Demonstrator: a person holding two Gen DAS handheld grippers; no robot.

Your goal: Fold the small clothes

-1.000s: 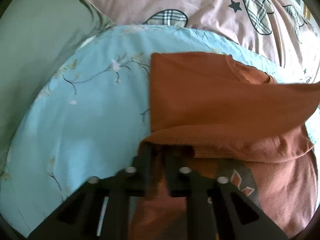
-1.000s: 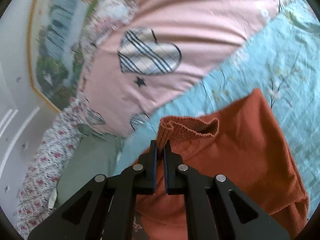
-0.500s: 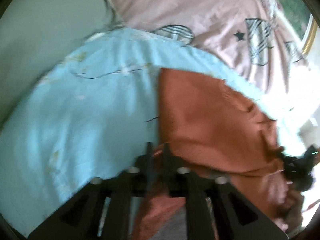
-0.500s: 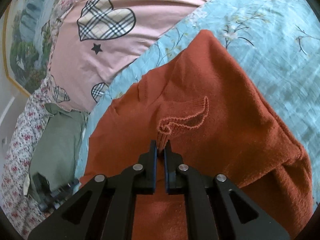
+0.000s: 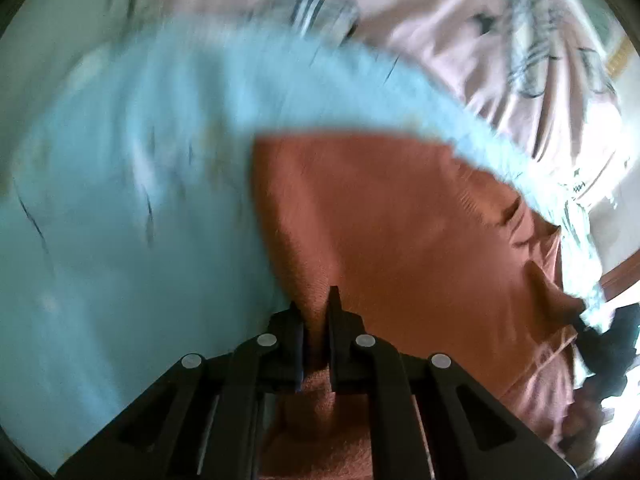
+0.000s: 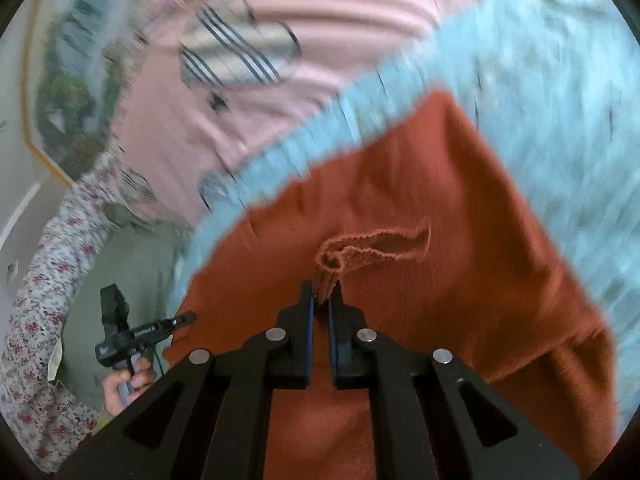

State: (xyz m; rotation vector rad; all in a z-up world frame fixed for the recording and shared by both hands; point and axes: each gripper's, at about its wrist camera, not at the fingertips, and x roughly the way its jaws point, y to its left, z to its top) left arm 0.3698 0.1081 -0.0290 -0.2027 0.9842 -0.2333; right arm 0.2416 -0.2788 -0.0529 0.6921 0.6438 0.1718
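Observation:
A rust-orange knit garment (image 5: 400, 232) lies folded over on a light blue floral sheet (image 5: 120, 200). My left gripper (image 5: 316, 304) is shut on a pinch of its edge near the fold's left side. In the right wrist view the same garment (image 6: 440, 280) fills the lower half, and my right gripper (image 6: 320, 296) is shut on its ribbed cuff (image 6: 372, 246), which curls up ahead of the fingertips. The left gripper (image 6: 188, 317) shows at lower left, held by a hand. Both views are motion-blurred.
A pink quilt with plaid hearts (image 6: 260, 64) lies behind the blue sheet (image 6: 540, 80). A green cloth (image 6: 132, 264) and a flowered cloth (image 6: 36, 320) lie at the left. A framed picture (image 6: 52, 92) hangs on the wall.
Both grippers have carried the garment's held edge forward over its body, so the fold lies flatter. The views have swung and blurred. Both grips stay shut.

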